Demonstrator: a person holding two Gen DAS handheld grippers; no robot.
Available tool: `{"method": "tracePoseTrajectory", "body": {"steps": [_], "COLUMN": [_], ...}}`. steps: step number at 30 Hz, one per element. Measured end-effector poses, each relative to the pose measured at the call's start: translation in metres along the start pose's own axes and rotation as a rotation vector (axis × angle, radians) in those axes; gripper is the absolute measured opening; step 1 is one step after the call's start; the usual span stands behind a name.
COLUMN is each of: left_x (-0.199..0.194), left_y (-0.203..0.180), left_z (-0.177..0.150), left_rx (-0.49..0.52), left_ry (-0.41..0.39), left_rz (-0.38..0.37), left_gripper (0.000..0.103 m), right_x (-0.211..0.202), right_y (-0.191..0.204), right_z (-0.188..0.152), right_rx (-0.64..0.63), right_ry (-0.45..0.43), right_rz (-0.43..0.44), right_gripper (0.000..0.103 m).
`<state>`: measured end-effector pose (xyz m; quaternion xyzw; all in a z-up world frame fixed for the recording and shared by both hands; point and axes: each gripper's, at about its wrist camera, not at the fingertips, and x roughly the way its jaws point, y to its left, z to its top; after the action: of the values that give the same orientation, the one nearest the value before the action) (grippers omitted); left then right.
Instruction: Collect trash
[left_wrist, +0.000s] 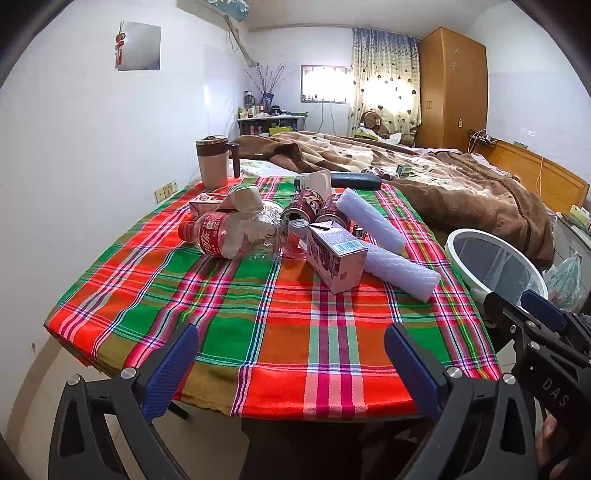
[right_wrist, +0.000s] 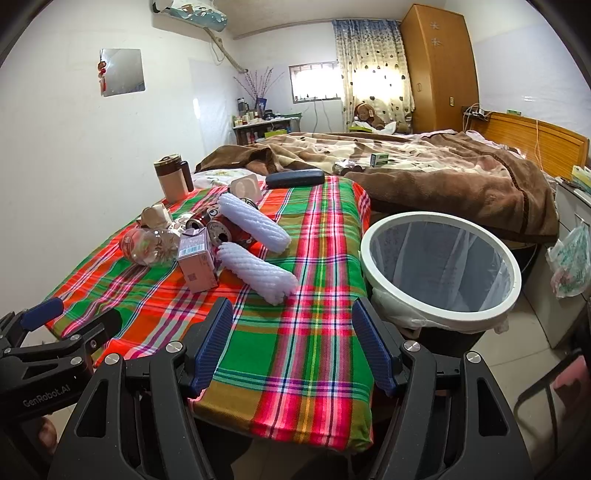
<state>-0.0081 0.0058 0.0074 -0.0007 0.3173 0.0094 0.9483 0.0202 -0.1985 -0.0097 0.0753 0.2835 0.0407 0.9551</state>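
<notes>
While both sets of my fingers hang spread wide and empty over the near edge of the tabletop (left_wrist: 258, 332), the trash lies heaped toward the far side of the checked cloth. My left fingers (left_wrist: 291, 365) face the pile; my right fingers (right_wrist: 291, 343) sit nearer the bin (right_wrist: 513, 291), which stands just beside the tabletop's right edge. The closest pieces are a small carton (left_wrist: 338, 260), standing tilted, and two white foam sleeves (right_wrist: 258, 271). I judge the sleeves feather-light and squashy, best pinched across the middle. The carton looks stiff enough to take by its flat sides. The clear plastic bottle (left_wrist: 229, 236) and cans (left_wrist: 303, 208) could roll or slip.
</notes>
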Motion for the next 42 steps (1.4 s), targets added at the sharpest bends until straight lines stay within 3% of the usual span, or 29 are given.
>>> {"method": "tracePoseTrajectory", "body": {"steps": [42], "left_x": [0.0013], "left_y": [-0.0010], "left_z": [-0.0002], "left_rx": [0.000], "left_ry": [0.000], "left_rz": [0.001], "left_gripper": [0.102], "right_x": [-0.0016], "right_y": [0.0008], "right_z": [0.0006], "right_rx": [0.002], "right_ry": [-0.004], "right_rz": [-0.005], "right_gripper": [0.069]}}
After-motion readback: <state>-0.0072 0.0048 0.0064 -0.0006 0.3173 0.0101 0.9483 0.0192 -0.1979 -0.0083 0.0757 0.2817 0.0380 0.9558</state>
